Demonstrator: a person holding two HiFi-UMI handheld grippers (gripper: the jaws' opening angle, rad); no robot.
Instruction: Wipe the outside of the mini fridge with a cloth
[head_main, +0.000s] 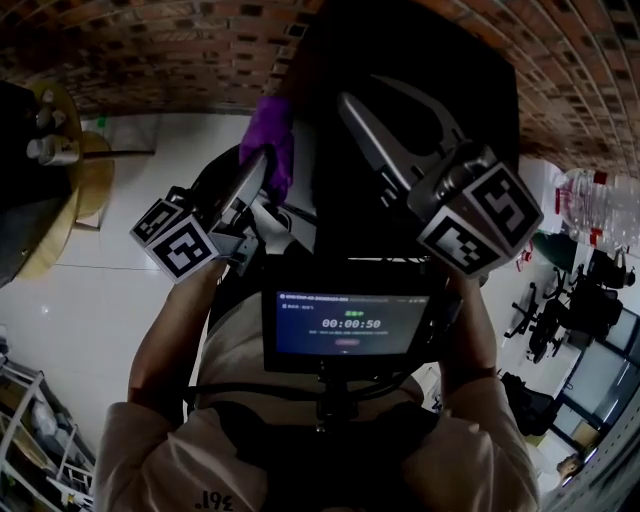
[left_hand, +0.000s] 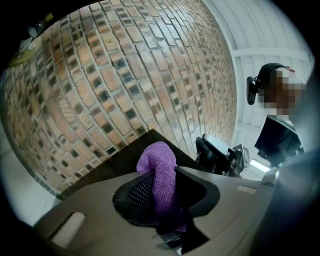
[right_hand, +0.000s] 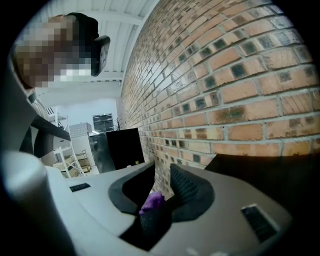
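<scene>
The black mini fridge stands against the brick wall, straight ahead of me. My left gripper is raised at its left side and is shut on a purple cloth. In the left gripper view the cloth is bunched between the pads and sticks out past them, with the fridge's dark edge just behind. My right gripper is held up in front of the fridge with its jaws apart. In the right gripper view a purple scrap shows low in the gap, and the fridge's black side is at the right.
A brick wall runs behind the fridge. A round wooden table with bottles stands at the left, a water jug and exercise gear at the right. A small screen hangs on my chest. A black cabinet stands farther along the wall.
</scene>
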